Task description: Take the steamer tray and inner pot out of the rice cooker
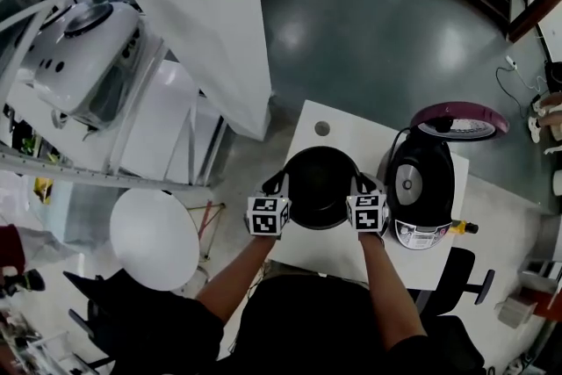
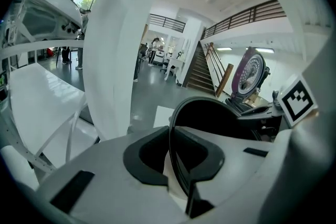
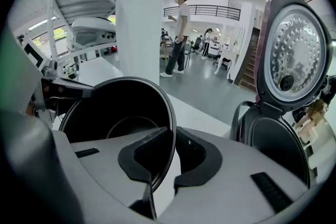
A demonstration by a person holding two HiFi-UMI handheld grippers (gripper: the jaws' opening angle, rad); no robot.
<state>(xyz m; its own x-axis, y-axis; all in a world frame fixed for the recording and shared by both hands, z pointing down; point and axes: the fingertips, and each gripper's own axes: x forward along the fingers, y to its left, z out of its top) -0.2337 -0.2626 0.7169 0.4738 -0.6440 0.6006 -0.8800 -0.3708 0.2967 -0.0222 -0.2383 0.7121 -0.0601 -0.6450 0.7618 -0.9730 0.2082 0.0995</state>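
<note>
The white counter [image 1: 351, 132] was the largest thing before us, and we judged the step in hand to be setting the inner pot down on it. The bare stretch to the left of the rice cooker looked like the right spot. To do that well, we thought both sides should come down level and together, so the base would land flat rather than on one edge. Neither grip should let go until the pot sat steady.

The rice cooker [image 1: 420, 189] stood at the right of the counter with its lid [image 1: 459, 120] swung fully up. In the right gripper view its well [image 3: 273, 144] showed dark, and we could make out nothing inside it.

The inner pot [image 1: 320, 186] was already out of the cooker and just to its left, over the counter. We could not tell whether its base touched the counter. Its black inside showed only a bare round bottom [image 3: 121, 113] with no contents. We saw the steamer tray in no view.

The left hand-held gripper [image 1: 277, 189] had its jaws nearly closed, pinching the thin rim on the pot's left side [image 2: 173, 131]. The right hand-held gripper [image 1: 362, 186] was clamped the same way on the opposite rim [image 3: 173, 136]. In each grip one jaw sat inside the wall and the other outside.
</note>
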